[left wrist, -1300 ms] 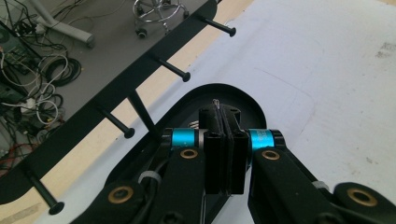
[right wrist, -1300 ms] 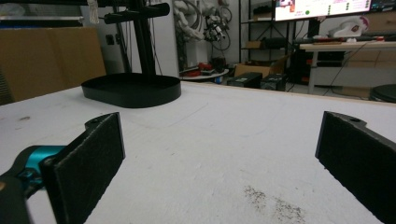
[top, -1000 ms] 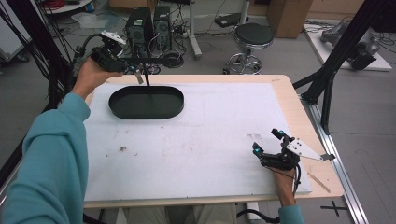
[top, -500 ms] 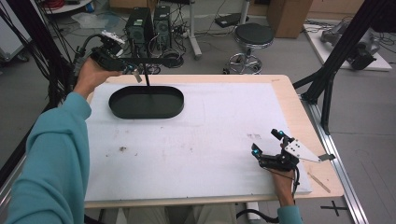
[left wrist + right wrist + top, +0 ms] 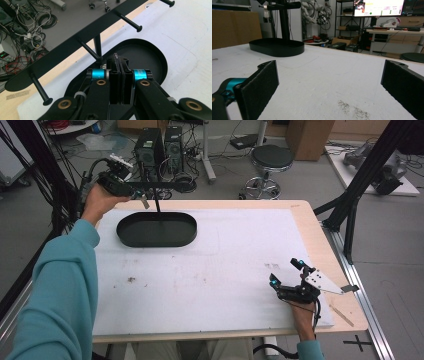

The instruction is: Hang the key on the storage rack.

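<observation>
A black stand has an oval tray base [image 5: 156, 230], an upright post [image 5: 156, 204] and a crossbar [image 5: 162, 185] with pegs [image 5: 130, 22]. It stands at the far left of the white sheet. My left gripper [image 5: 134, 194] is held up at the crossbar's left end; in the left gripper view its jaws [image 5: 117, 61] are shut, with a thin metal loop [image 5: 115, 54] peeking out at the tips. A small silvery piece [image 5: 145, 202] hangs below it. My right gripper [image 5: 284, 271] rests on the sheet near the front right, open with nothing between its pads [image 5: 265, 80].
The white sheet [image 5: 225, 265] covers a wooden table [image 5: 320, 245]. A thin wooden stick [image 5: 341, 315] lies by the right edge. A black frame strut [image 5: 350, 205] rises at the right. A stool [image 5: 270, 160] and computer towers [image 5: 160, 145] stand behind the table.
</observation>
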The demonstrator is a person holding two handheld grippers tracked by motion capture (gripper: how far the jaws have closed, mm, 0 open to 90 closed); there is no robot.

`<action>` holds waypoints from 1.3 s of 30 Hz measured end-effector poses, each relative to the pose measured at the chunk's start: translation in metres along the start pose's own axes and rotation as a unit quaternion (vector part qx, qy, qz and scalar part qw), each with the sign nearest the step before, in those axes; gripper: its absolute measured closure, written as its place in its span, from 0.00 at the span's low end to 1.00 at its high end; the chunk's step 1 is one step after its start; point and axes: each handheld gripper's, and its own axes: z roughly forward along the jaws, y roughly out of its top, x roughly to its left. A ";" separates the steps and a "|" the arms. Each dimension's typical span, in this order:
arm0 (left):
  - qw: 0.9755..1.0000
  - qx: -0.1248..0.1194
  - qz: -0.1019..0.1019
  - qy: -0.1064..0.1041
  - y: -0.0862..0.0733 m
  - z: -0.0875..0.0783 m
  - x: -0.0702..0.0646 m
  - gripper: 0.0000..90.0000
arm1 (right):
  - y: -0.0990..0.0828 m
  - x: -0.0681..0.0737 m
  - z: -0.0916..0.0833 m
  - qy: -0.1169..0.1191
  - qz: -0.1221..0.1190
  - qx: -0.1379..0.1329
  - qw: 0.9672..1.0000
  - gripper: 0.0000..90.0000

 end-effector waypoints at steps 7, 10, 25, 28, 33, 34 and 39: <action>1.000 0.002 -0.002 0.009 0.000 0.000 0.001 0.98 | 0.000 0.000 0.000 0.000 -0.002 -0.001 1.000 0.01; 1.000 0.002 -0.004 0.011 0.000 0.001 0.002 0.98 | 0.000 0.000 0.000 0.000 -0.004 -0.002 1.000 0.01; 1.000 0.003 -0.008 0.018 0.001 0.005 0.002 0.98 | 0.000 0.000 0.000 0.000 -0.001 -0.001 1.000 0.01; 1.000 0.004 -0.010 0.019 0.001 0.006 0.002 0.98 | 0.000 0.000 0.000 0.000 -0.002 -0.001 1.000 0.01; 1.000 0.005 -0.009 0.023 0.001 0.008 0.001 0.98 | 0.000 0.000 0.000 0.000 -0.002 -0.001 1.000 0.01; 1.000 0.005 -0.011 0.022 0.001 0.008 0.001 0.98 | 0.000 0.000 0.000 0.000 -0.002 0.000 1.000 0.01; 1.000 0.006 -0.014 0.025 0.001 0.010 0.002 0.98 | 0.000 0.000 0.000 0.000 -0.002 -0.002 1.000 0.01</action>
